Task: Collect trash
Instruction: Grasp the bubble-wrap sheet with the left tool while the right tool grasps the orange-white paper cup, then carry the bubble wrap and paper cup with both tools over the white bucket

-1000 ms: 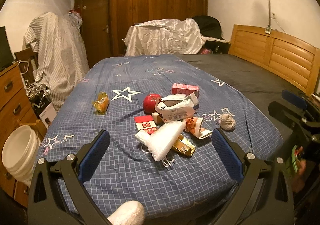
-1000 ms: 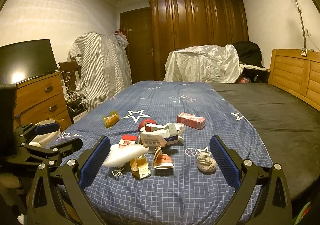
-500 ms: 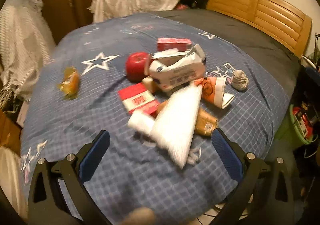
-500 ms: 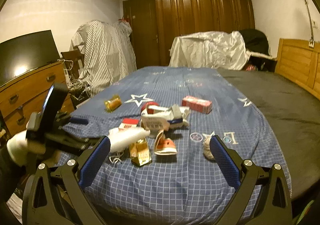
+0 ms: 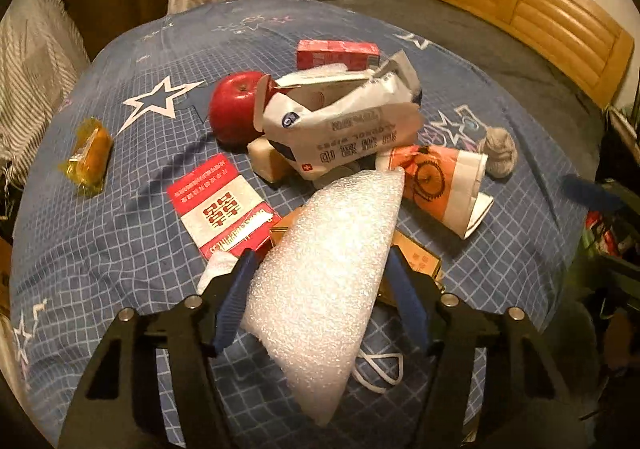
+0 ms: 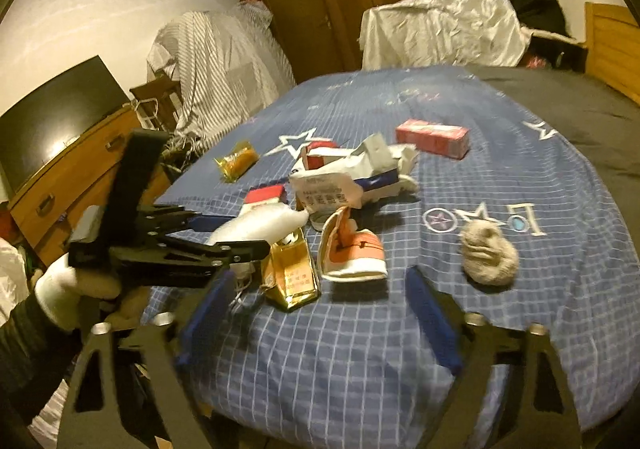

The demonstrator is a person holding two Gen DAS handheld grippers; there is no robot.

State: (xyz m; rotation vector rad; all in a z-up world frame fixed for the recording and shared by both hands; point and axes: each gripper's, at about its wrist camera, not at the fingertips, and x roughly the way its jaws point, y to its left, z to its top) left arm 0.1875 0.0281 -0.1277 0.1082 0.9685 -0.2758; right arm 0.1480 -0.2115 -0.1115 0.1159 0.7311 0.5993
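The bed (image 5: 120,257), spread with a blue checked cover, carries a heap of litter near its foot edge. The largest piece is a white foam sheet (image 5: 324,269), folded into a wedge, pebbled and soft, lying across a gold box (image 5: 416,261) close to that edge. The left gripper (image 5: 320,297) straddles the sheet's wide end; its jaws are closing with the foam between them, and the blue pads look just about at its sides, though a firm pinch cannot be told yet.

To do this step well, the squeeze should probably finish fully before any lift, since foam gives and slips; lifting straight up would spare the box beneath.

The right gripper (image 6: 320,313) hangs over the foot edge, its jaws closing too, at a middling gap with nothing between them. Ahead of it lie a crushed orange paper cup (image 6: 352,253) and, smaller, a grey wad (image 6: 488,257) towards the right edge.
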